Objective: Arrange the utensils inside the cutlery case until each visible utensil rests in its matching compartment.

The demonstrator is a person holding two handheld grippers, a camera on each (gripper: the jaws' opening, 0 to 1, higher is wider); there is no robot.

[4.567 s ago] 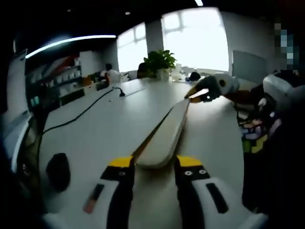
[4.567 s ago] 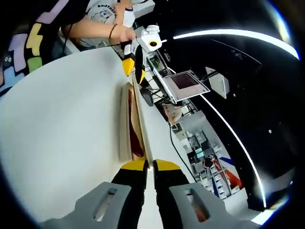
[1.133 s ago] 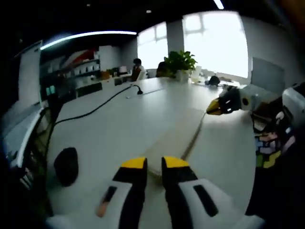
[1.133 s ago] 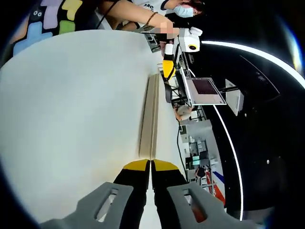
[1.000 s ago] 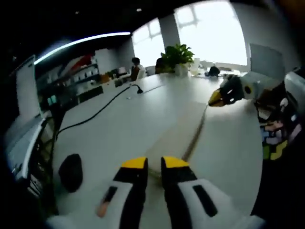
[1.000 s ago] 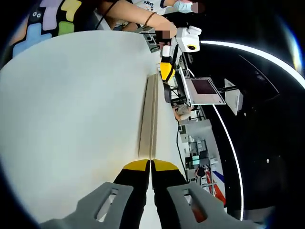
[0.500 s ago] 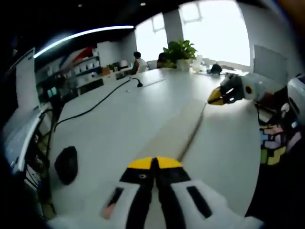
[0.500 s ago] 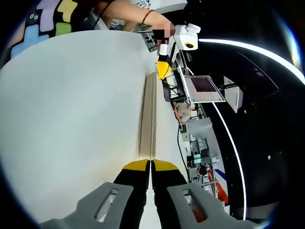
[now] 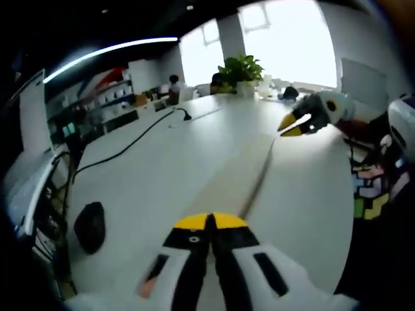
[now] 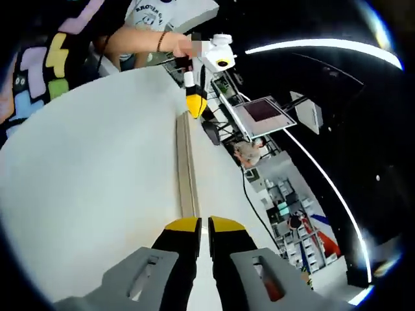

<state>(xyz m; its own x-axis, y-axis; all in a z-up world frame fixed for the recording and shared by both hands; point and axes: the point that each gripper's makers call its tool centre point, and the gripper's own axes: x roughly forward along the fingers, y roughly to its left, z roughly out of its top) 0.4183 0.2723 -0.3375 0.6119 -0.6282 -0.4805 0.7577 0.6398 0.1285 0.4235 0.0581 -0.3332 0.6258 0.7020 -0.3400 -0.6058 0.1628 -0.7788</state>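
Left gripper view: we see the left gripper (image 9: 209,222) with its yellow-tipped black jaws pressed together, nothing between them, just above the near end of the long, flat, pale wooden cutlery case (image 9: 241,176). The case lies closed on the white table (image 9: 149,175) and runs away from us toward the right gripper (image 9: 293,125), which hangs just above its far end. That gripper's yellow tips look slightly parted here, though the picture is too soft for us to be sure. A black cable (image 9: 123,148) snakes across the table to our left, a dark rounded object (image 9: 90,225) sits near the table's edge, and a green potted plant (image 9: 241,70) stands at the far end before bright windows.

In the right gripper view we see the right gripper (image 10: 200,225), its jaws a narrow slit apart and empty, right at the near end of the case (image 10: 185,170), which shows as a thin edge-on strip. At the far end the left gripper (image 10: 195,102) points its yellow tips down at the case, held by a person's hand (image 10: 174,44).
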